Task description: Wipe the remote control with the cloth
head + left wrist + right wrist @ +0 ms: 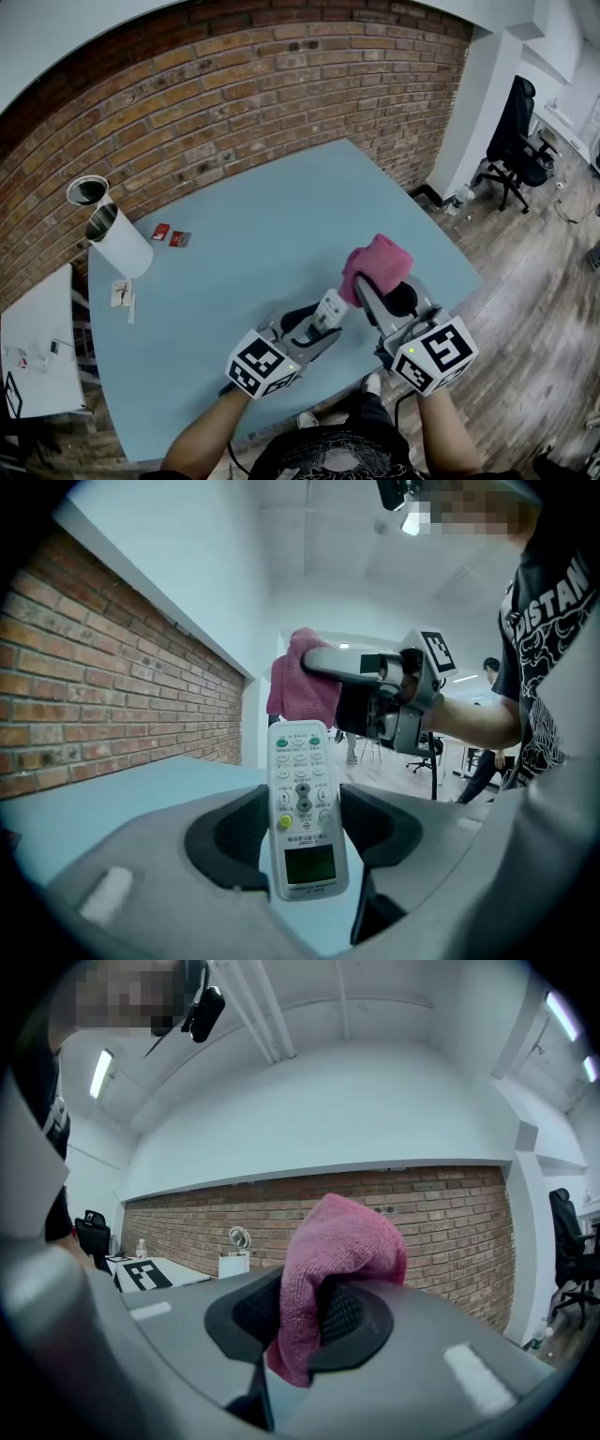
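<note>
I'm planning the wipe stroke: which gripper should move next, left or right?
Right, probably: the right gripper is shut on the pink cloth, close by the remote control, which the left gripper clamps and presents.

The slim white plastic remote control (305, 803), with rows of small buttons, one yellow-green button and a greenish display at its near end, is held off the blue counter, clamped by its long edges in the left hand-held gripper (300, 832), button face up. The bunched pink terry cloth (328, 1260) is pinched in the right hand-held gripper (309, 1321), just beside the remote's far tip.
</note>
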`<state>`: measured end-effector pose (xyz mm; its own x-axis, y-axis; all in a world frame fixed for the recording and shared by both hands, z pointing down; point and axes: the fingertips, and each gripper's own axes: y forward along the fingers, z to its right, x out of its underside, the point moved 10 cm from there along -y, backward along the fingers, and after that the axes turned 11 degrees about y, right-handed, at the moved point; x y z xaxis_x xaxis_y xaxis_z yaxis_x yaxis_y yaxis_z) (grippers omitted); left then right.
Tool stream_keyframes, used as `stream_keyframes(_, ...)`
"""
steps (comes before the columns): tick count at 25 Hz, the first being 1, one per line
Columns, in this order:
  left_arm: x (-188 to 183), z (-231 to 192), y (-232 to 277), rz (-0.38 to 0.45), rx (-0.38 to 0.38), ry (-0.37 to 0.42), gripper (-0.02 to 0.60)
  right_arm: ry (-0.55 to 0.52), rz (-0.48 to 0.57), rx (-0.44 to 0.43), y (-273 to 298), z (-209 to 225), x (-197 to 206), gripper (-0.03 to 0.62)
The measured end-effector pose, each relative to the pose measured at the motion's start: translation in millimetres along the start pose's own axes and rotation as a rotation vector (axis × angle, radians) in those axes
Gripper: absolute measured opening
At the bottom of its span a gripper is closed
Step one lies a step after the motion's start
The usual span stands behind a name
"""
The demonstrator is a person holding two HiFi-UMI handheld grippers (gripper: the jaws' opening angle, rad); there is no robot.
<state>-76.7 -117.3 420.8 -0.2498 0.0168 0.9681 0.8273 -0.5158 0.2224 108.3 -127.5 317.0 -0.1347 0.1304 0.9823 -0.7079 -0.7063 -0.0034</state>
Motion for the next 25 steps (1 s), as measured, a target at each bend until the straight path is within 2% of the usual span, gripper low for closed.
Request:
stream_keyframes(5, -5.8, 5.5, 0.9, -0.013, 0.013, 0.087, 0.241, -0.002, 0.000, -0.019, 1.7, 3.5, -5.1, 0.060)
stream_keyframes(9, -13.3, 10.4, 2.8, 0.002, 0.043, 0.139, 0.241, 0.021, -0.004, -0.076, 3.9, 11.5, -9.5, 0.060)
stream_keyframes(16, -24.4, 23.3, 0.7, 0.039, 0.105, 0.179, 0.241, 0.148, -0.039, -0.273, 11.4, 29.7, -16.5, 0.061)
stream_keyframes(21, -28.8, 26.4, 0.1, 0.064, 0.129, 0.180, 0.241, 0.200, -0.105, -0.415, 18.8, 35.8, -15.7, 0.061)
stream_keyframes(25, -32.2, 28.6, 0.3, 0.079, 0.135, 0.182, 0.242, 0.243, -0.147, -0.490, 22.9, 36.4, -10.6, 0.061)
